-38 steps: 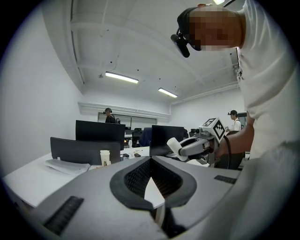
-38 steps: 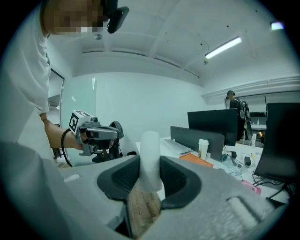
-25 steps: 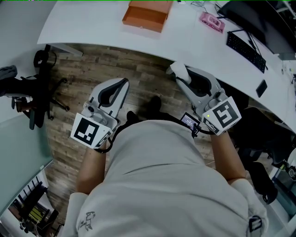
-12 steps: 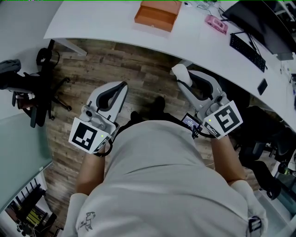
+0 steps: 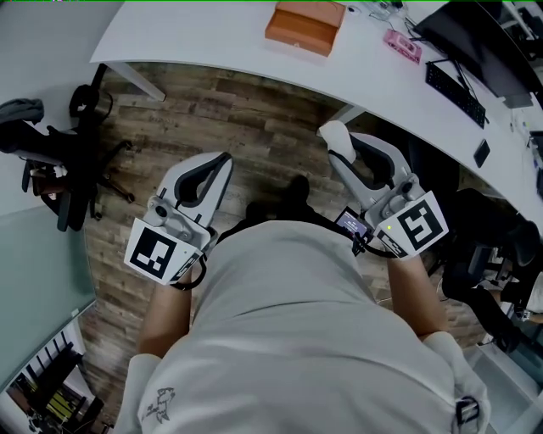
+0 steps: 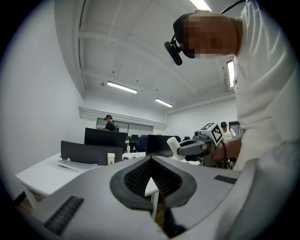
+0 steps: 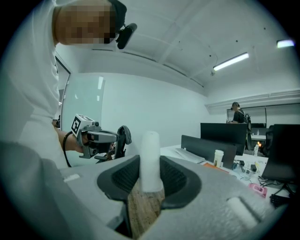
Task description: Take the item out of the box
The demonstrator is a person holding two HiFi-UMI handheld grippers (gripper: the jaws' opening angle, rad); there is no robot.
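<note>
A person's pale shirt (image 5: 288, 339) fills the near foreground, seen from above. Two grey plastic grippers are held out just ahead of it, each with a black-and-white marker cube at its back. The left gripper (image 5: 222, 161) is seen with its ribbed dark pads brought together at the tips, and nothing is held between them. The right gripper (image 5: 343, 151) is closed on a white cylinder (image 5: 333, 136), the item for the task. The cylinder is smooth, matte and round-topped. It stands upright between the pads, out of the box, and is held over the wooden floor (image 5: 254, 119) in front of the table.

Farther off, a curved white table (image 5: 212, 42) is seen. An orange box (image 5: 305, 25), shallow and rectangular, rests on it, well apart from the cylinder. The box is partly cut off by the top edge, so its contents cannot be made out. A small pink object (image 5: 403, 47) and a black keyboard (image 5: 454, 85) lie on the table to the right. A dark chair (image 5: 51, 157) stands at far left.
</note>
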